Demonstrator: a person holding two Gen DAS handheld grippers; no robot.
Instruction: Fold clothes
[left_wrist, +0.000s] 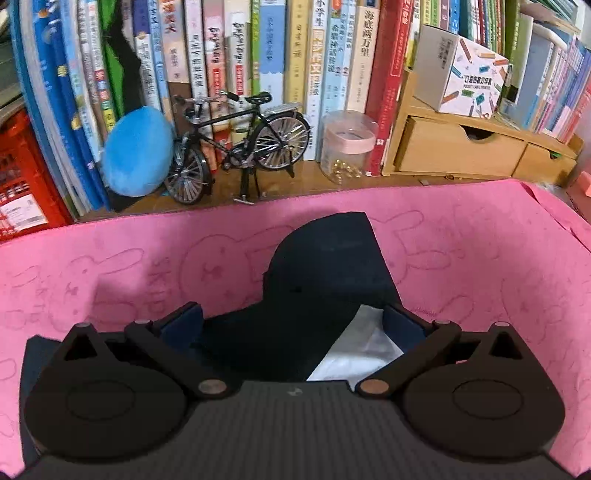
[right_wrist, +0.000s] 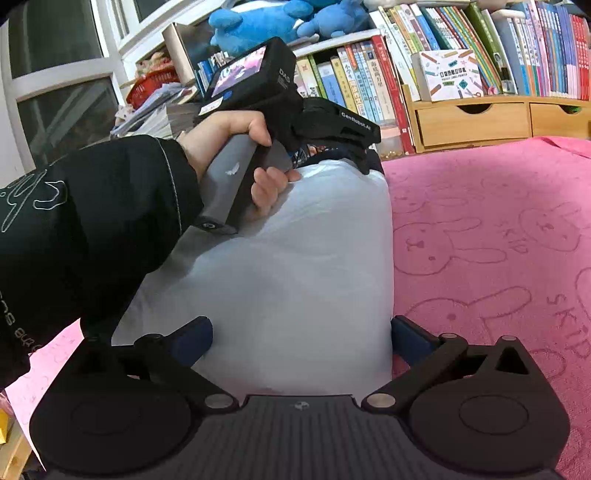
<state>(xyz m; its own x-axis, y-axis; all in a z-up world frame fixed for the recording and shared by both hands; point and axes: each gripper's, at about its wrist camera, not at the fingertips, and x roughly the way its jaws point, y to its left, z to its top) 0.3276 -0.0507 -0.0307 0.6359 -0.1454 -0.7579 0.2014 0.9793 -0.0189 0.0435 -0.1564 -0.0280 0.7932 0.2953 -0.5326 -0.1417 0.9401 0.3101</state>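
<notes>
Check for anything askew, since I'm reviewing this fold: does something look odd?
Only the dark sleeve: it sticks out from the white garment across the pink bunny-print towel, not yet folded in. Nothing looks spilled or damaged.

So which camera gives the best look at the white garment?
The right wrist view: the white garment fills its centre, lying on the pink towel between the open right gripper. The left wrist view shows only a white sliver beside dark fabric.

Soft, even indoor light fills both views, with only a faint shadow on the pink rabbit-print towel (left_wrist: 110, 266), while the fisheye lens bends the row of upright books (left_wrist: 295, 55) and darkens the corners.
</notes>
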